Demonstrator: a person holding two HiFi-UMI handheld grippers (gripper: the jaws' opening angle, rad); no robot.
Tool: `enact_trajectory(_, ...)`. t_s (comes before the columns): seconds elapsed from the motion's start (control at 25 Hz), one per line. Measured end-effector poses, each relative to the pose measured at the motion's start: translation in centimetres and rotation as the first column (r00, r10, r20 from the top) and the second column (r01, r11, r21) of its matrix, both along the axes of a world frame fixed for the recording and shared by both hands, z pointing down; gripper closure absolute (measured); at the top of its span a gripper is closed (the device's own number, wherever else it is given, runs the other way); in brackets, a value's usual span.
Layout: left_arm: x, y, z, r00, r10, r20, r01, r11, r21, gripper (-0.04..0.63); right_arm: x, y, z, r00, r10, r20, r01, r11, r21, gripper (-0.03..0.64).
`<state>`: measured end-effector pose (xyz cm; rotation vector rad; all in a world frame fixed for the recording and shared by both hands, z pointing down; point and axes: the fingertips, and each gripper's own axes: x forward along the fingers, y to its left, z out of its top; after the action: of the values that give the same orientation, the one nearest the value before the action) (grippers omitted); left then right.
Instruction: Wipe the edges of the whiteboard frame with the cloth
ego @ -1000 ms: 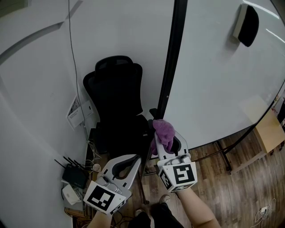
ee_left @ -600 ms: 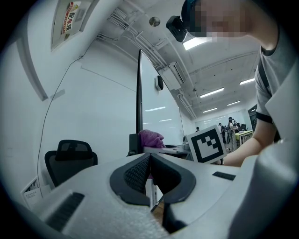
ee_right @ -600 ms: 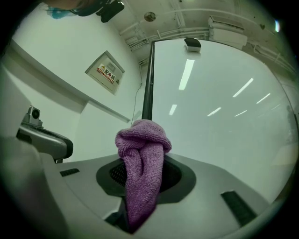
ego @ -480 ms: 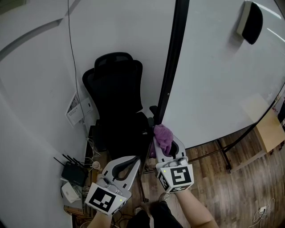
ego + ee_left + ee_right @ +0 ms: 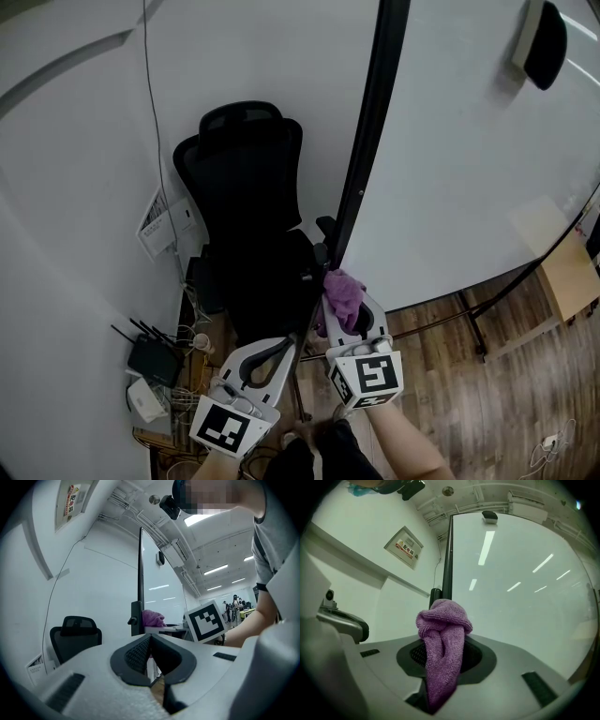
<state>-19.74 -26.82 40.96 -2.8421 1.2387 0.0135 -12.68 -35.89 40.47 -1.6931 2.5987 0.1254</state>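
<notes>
Head view: The whiteboard frame (image 5: 367, 141) runs as a black vertical bar from the top edge down to mid-picture. The right gripper (image 5: 349, 306) is clamped on the purple cloth (image 5: 341, 289), which sits at the frame's lower end. Whether it presses on the bar cannot be confirmed. The left gripper (image 5: 279, 345) hangs just beside the right one, lower and to its left, well clear of the frame. A black office chair (image 5: 246, 202) stands just left of the frame, leaving little room on that side. The whiteboard (image 5: 459, 159) surface spreads open to the right, with an eraser (image 5: 544, 33) high on it. A white wall (image 5: 75, 187) stands to the left, with a router (image 5: 150, 360) at its foot. The wood floor (image 5: 469, 403) lies below.

Left gripper view: The gripper (image 5: 150, 637) has its jaws together, with nothing between them. The frame (image 5: 140, 573) rises ahead, with the cloth (image 5: 153, 618) at its base and the chair (image 5: 75, 633) to the left.

Right gripper view: The gripper (image 5: 443, 644) is closed on the cloth (image 5: 442, 634), whose bunched top stands directly before the frame (image 5: 447, 559). The whiteboard (image 5: 520, 588) fills the right side, and a wall sign (image 5: 404, 548) hangs to the left.
</notes>
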Motion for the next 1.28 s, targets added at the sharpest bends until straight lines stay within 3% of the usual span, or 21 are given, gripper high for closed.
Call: enact_trajectory(1.28,-0.1,-0.6,4.4,1.000,-0.019,0.011,0.020,0.995,-0.095,0.578,-0.1,-0.2,8.9,0.999,0.009,-0.054,-0.017,0.987,-0.159,0.512)
